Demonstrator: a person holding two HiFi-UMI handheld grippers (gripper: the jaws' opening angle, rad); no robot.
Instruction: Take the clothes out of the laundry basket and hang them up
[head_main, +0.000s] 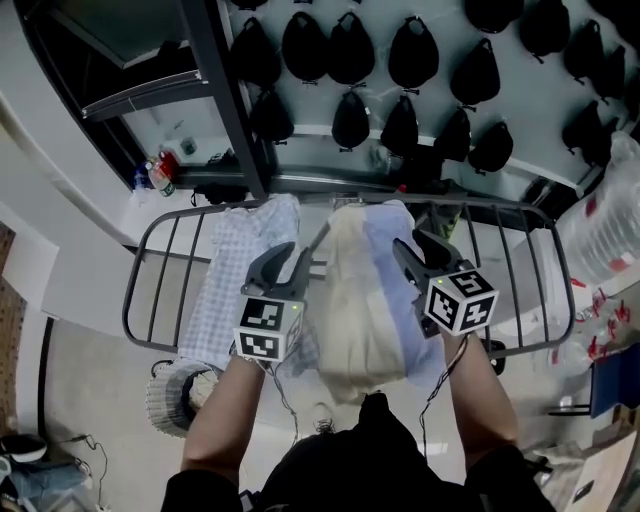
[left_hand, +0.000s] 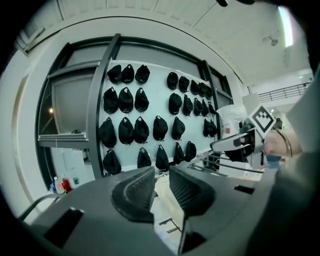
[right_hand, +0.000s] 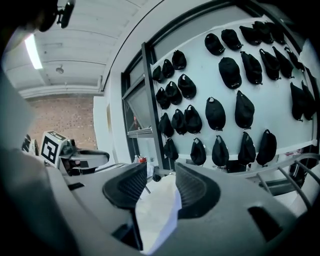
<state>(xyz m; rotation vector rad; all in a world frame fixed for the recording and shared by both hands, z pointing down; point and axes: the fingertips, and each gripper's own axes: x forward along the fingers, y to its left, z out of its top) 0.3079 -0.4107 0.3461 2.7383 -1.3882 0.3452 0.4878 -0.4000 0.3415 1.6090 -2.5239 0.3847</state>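
Observation:
A cream and pale-blue garment (head_main: 355, 300) hangs over the front rail of the grey drying rack (head_main: 150, 270) between my two grippers. My right gripper (head_main: 410, 250) is at the garment's right side; in the right gripper view a fold of the white cloth (right_hand: 155, 215) sits pinched between its jaws (right_hand: 161, 182). My left gripper (head_main: 295, 258) is at the garment's left edge. Its jaws (left_hand: 161, 182) stand a narrow gap apart, and I see nothing gripped between them. The laundry basket (head_main: 172, 398) stands on the floor, low at the left.
A checked cloth (head_main: 235, 270) hangs on the rack's left half. Behind the rack is a wall of black caps (head_main: 350, 50) and a dark steel post (head_main: 225, 90). Small bottles (head_main: 160, 175) stand at the back left. Clear plastic packaging (head_main: 610, 230) lies at the right.

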